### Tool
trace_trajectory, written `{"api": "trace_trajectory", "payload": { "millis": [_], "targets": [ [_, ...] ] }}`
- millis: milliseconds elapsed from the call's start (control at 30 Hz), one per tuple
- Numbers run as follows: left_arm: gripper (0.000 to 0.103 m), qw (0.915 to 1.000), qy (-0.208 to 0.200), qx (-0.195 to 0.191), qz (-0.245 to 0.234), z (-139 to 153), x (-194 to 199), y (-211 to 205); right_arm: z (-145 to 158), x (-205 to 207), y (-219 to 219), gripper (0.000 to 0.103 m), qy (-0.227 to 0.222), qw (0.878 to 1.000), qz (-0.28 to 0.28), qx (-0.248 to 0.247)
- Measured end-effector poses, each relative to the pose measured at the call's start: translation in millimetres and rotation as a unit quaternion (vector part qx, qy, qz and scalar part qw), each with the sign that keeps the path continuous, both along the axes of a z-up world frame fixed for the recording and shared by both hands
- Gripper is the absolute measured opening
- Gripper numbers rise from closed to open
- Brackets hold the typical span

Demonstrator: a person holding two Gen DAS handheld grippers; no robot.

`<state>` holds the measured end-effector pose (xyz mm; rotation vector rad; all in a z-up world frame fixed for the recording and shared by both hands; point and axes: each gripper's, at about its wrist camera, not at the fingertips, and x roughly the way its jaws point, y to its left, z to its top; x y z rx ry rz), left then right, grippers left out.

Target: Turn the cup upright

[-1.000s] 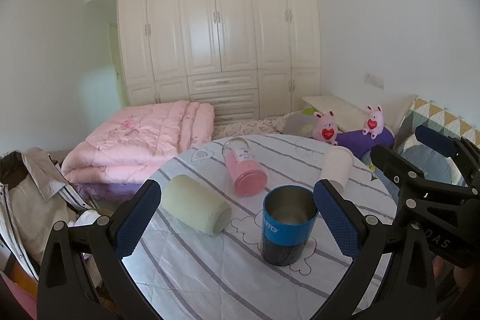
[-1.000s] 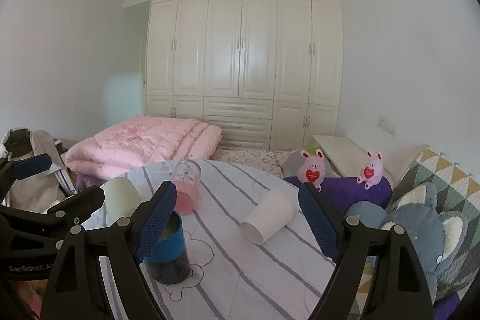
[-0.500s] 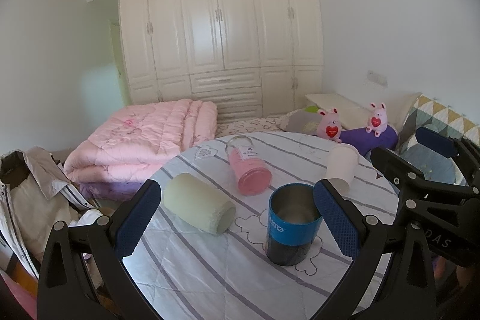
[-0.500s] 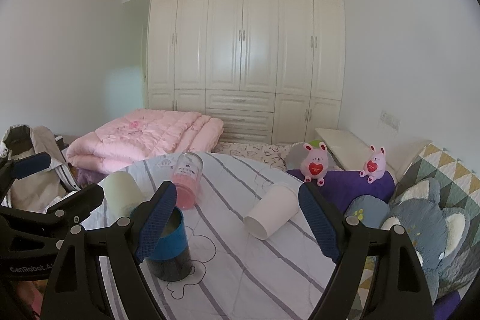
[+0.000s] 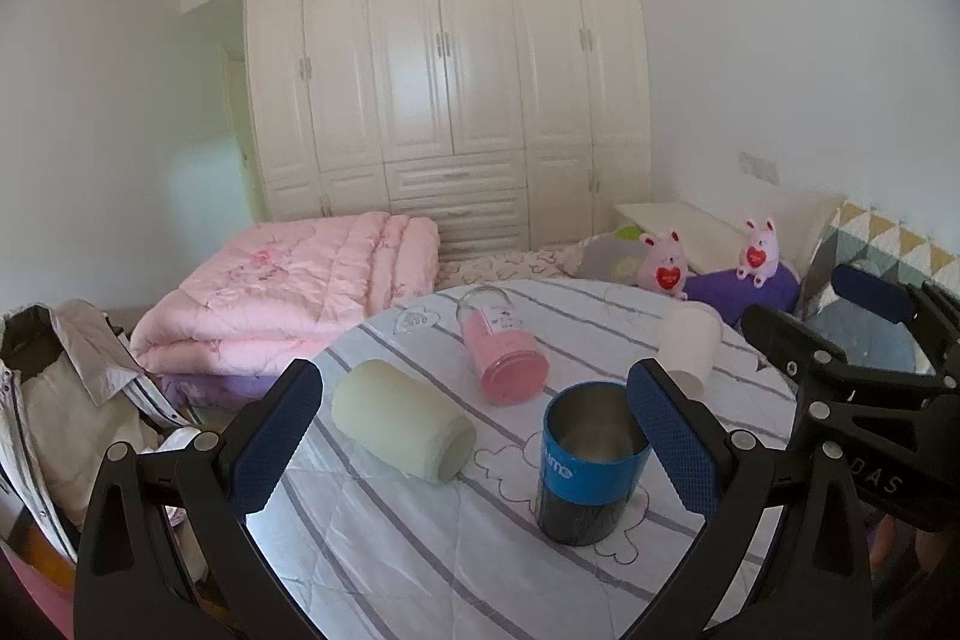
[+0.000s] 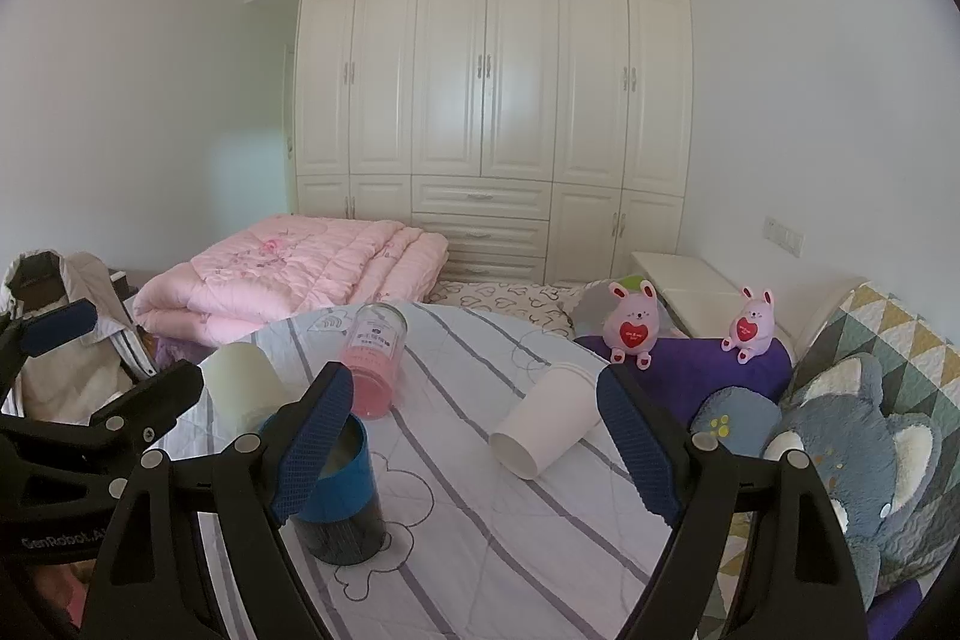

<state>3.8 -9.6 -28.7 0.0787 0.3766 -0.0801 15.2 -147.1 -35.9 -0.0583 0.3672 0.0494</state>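
Note:
A round table with a striped cloth holds several cups. A blue steel cup stands upright near the front. A pale cream cup lies on its side at the left, a pink jar lies on its side behind, and a white paper cup lies on its side at the right. My left gripper is open and empty above the table's front. My right gripper is open and empty, with the white paper cup between its fingers further ahead.
A pink quilt lies on a bed behind the table. Two pink plush toys sit on a purple cushion at the right. A grey plush lies at the far right. Clothes hang at the left. White wardrobes fill the back wall.
Both grippers have tilted up and drawn back slightly, so the table and cups sit lower in both views. No cup has moved.

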Motion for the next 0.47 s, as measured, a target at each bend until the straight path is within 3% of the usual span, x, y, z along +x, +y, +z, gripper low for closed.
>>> {"api": "trace_trajectory", "payload": {
  "millis": [167, 467],
  "targets": [
    [0.103, 0.9999, -0.007, -0.009, 0.003, 2.7, 1.2, 3.5, -2.0, 0.3, 1.5, 0.085, 0.005, 1.000, 0.001, -0.007],
    [0.103, 0.9999, 0.016, 0.000, -0.002, -2.4, 8.5, 4.8, -4.5, 6.2, 4.3, 0.085, 0.014, 1.000, 0.003, -0.008]
  ]
}}
